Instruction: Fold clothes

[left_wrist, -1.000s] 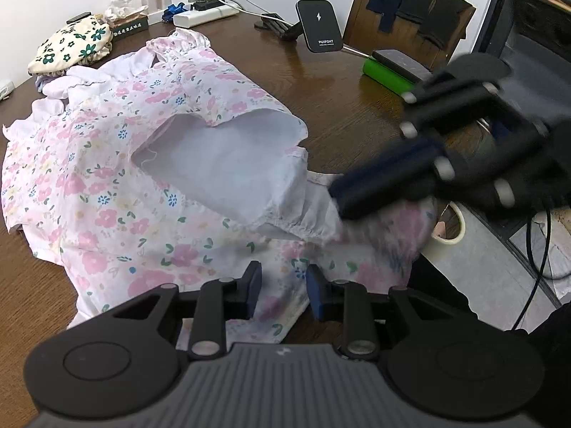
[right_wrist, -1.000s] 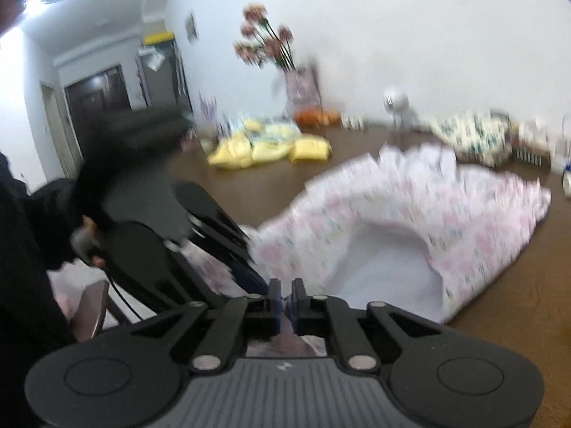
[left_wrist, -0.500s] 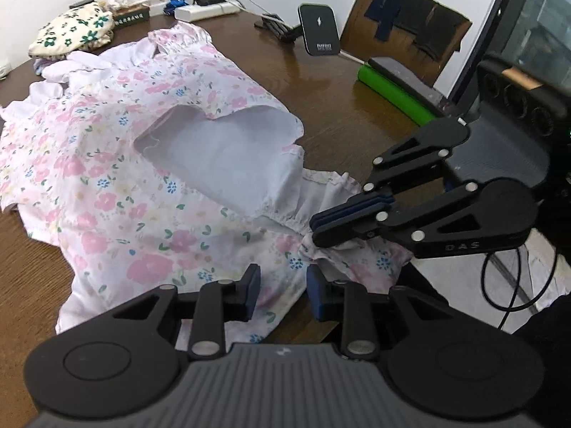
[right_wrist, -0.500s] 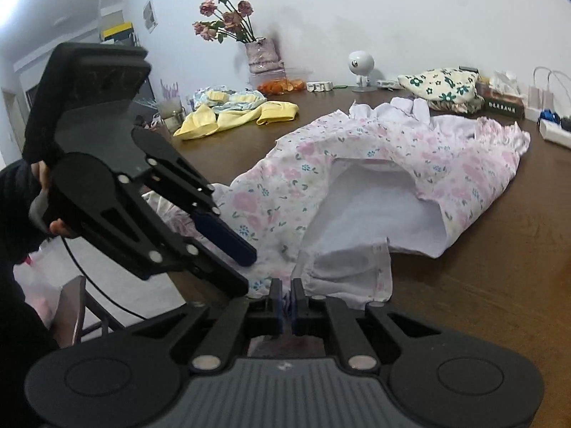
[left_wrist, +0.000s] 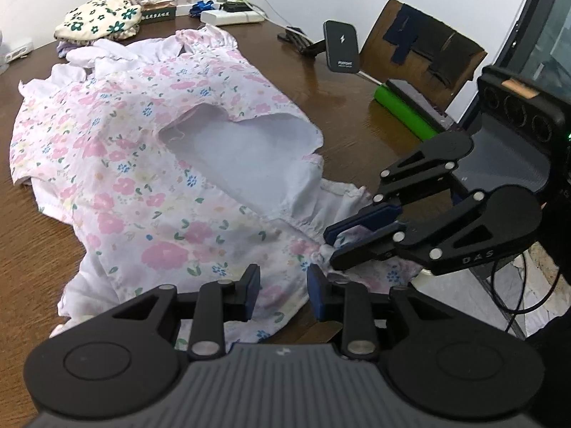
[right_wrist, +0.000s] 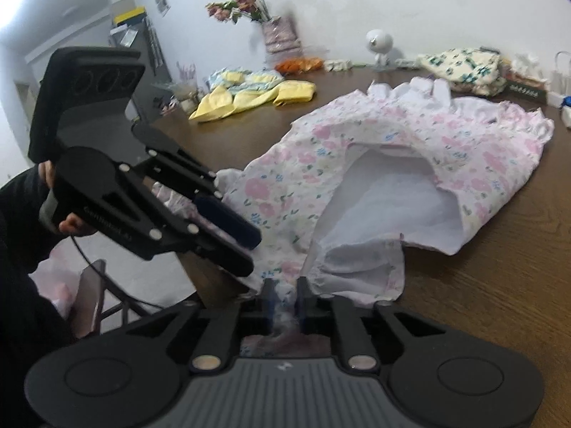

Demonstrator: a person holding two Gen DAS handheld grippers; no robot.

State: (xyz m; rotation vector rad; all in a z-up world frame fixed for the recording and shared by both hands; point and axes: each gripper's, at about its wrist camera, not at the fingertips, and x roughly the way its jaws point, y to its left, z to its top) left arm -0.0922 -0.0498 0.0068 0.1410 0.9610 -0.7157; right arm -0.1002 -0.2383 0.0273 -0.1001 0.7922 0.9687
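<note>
**Dress: thin, limp cotton, grab at seams and gathered edges**

Dress (left_wrist: 150, 192) lies spread on the brown table (left_wrist: 357, 132), near hem hanging over the table edge toward the person. Not folded flat: one flap is turned back, showing the white lining (left_wrist: 249, 157).

Near end first:
- Left gripper (left_wrist: 283, 285) hovers just over the near hem, fingers apart, nothing between them.
- Right gripper (left_wrist: 330, 246), seen from the left wrist view, has its fingers clamped on a bunched bit of the gathered edge at the near right corner. In its own view cloth sits between the narrow-set pads (right_wrist: 299, 299), so the pinch looks real.

Handling, my read: light, floppy, no stiffness. It drapes and wrinkles, and a single-point lift just makes it sag into a rope. Low slip risk on the ruffle, since gathered fabric gives the pads bulk. Two layers here, print and lining, so a shallow pinch may catch only one.

Best hold: two corners of the same edge, well apart, cloth taut between them.

Mid table: turned-back flap, the loose part.

Far end: white ruffled sleeves (left_wrist: 107, 53), then a folded floral cloth (left_wrist: 100, 18) and chargers (left_wrist: 232, 18) beyond. Yellow clothes (right_wrist: 257, 92) lie well apart.
</note>
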